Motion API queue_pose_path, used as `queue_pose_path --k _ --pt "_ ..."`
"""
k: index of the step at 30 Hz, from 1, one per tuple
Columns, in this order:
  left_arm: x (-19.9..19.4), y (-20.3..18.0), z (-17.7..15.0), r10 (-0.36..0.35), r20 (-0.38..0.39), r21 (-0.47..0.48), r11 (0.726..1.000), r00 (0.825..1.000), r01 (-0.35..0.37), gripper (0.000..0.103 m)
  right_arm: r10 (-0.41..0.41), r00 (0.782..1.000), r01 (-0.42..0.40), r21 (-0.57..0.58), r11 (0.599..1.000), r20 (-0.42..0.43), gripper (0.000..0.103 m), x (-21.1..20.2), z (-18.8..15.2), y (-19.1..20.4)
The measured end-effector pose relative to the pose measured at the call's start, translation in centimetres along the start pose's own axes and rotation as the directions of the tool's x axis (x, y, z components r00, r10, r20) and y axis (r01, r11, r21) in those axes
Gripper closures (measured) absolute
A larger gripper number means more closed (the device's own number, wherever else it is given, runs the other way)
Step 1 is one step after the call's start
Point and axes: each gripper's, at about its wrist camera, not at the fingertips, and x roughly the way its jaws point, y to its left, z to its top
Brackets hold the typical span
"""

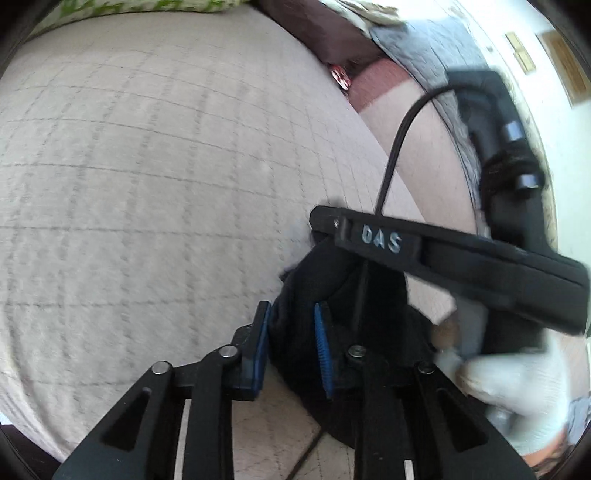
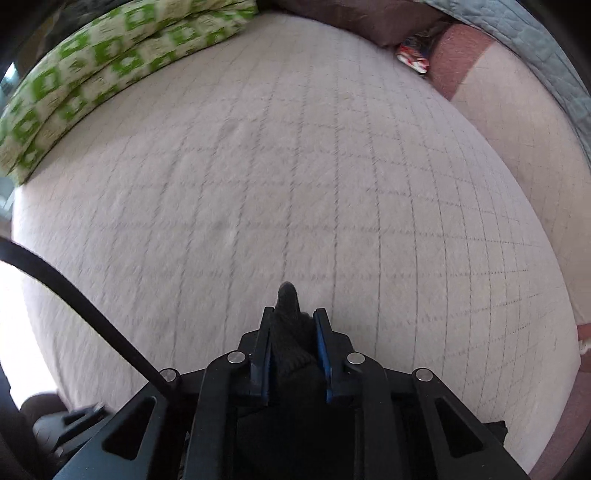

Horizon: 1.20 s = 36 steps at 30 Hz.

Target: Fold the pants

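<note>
The black pants (image 1: 321,295) hang bunched between both grippers above the beige quilted bed (image 1: 147,184). My left gripper (image 1: 291,314) has its blue pads closed on a fold of the black fabric. In the left wrist view the right gripper (image 1: 325,221) comes in from the right, held by a white-gloved hand (image 1: 517,384), with its tip on the same bunch. In the right wrist view my right gripper (image 2: 293,317) is shut on a tuft of the black pants (image 2: 290,332) that sticks up between its pads. Most of the garment is hidden below the grippers.
Green-and-white patterned pillows (image 2: 92,66) lie along the bed's far left edge. A brown cushion (image 2: 369,18) and a grey quilted blanket (image 2: 546,55) lie at the far right. A small red-patterned item (image 2: 412,55) sits by the cushion. A black cable (image 2: 74,299) crosses the lower left.
</note>
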Motion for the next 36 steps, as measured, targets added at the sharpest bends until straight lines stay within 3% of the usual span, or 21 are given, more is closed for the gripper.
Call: queue_pose_path --k 3,5,11,12,13,15,20,23,25,28,30,33,36 --pt "-2.1 0.6 0.2 0.025 0.062 -0.014 1.0 0.998 -0.024 0.081 0.106 0.992 -0.111 0.078 0.991 0.068 0.069 -0.3 1.5 0.0" --pt "-3.5 1.0 0.3 0.051 0.102 -0.024 0.999 0.993 -0.048 0.081 0.132 0.981 -0.149 0.119 0.982 0.14 0.065 -2.0 1.7 -0.9" --pt "-5.1 0.5 -0.3 0.073 0.146 0.008 0.997 0.987 -0.075 0.081 0.134 0.954 -0.192 0.202 0.96 0.27 0.063 -8.1 -2.6 -5.0" --pt "-5.2 0.4 -0.4 0.071 0.138 0.012 0.997 0.988 -0.074 0.081 0.138 0.952 -0.2 0.218 0.955 0.272 0.067 -8.6 -3.8 -5.8" --pt "-5.4 0.6 -1.0 0.071 0.128 0.013 0.997 0.989 -0.073 0.081 0.141 0.953 -0.206 0.233 0.95 0.267 0.08 -8.9 -5.1 -6.1" --pt "-4.7 0.4 -0.8 0.074 0.114 0.004 0.997 0.991 -0.075 0.081 0.177 0.954 -0.237 0.249 0.939 0.241 0.091 -8.7 -7.5 -6.3" --pt "-4.0 -0.3 -1.4 0.095 0.103 0.032 0.995 0.99 -0.099 0.079 0.276 0.939 -0.324 0.251 0.912 0.206 0.091 -5.6 -8.9 -4.8" --pt "-4.4 -0.3 -1.8 0.111 0.116 0.059 0.991 0.987 -0.118 0.072 0.198 0.966 -0.238 0.27 0.933 0.166 0.09 -2.7 -7.2 -3.8" --pt "-4.5 -0.2 -1.9 0.117 0.122 0.062 0.99 0.986 -0.125 0.071 0.182 0.976 -0.21 0.287 0.935 0.12 0.09 -0.3 -5.3 -3.4" --pt "-4.4 0.0 -1.8 0.119 0.122 0.057 0.99 0.985 -0.126 0.071 0.13 0.985 -0.161 0.313 0.936 0.117 0.09 0.0 -4.1 -3.3" --pt "-4.2 -0.2 -1.8 0.118 0.118 0.058 0.99 0.986 -0.125 0.07 0.141 0.977 -0.184 0.289 0.939 0.162 0.088 -1.3 -4.2 -3.4" --pt "-3.7 -0.7 -2.1 0.113 0.107 0.077 0.99 0.988 -0.122 0.067 0.154 0.944 -0.24 0.287 0.927 0.291 0.055 -5.2 -6.0 -5.0" --pt "-3.4 -1.3 -2.5 0.116 0.102 0.112 0.986 0.988 -0.127 0.064 0.153 0.921 -0.273 0.312 0.91 0.357 0.051 -8.5 -9.9 -7.7"
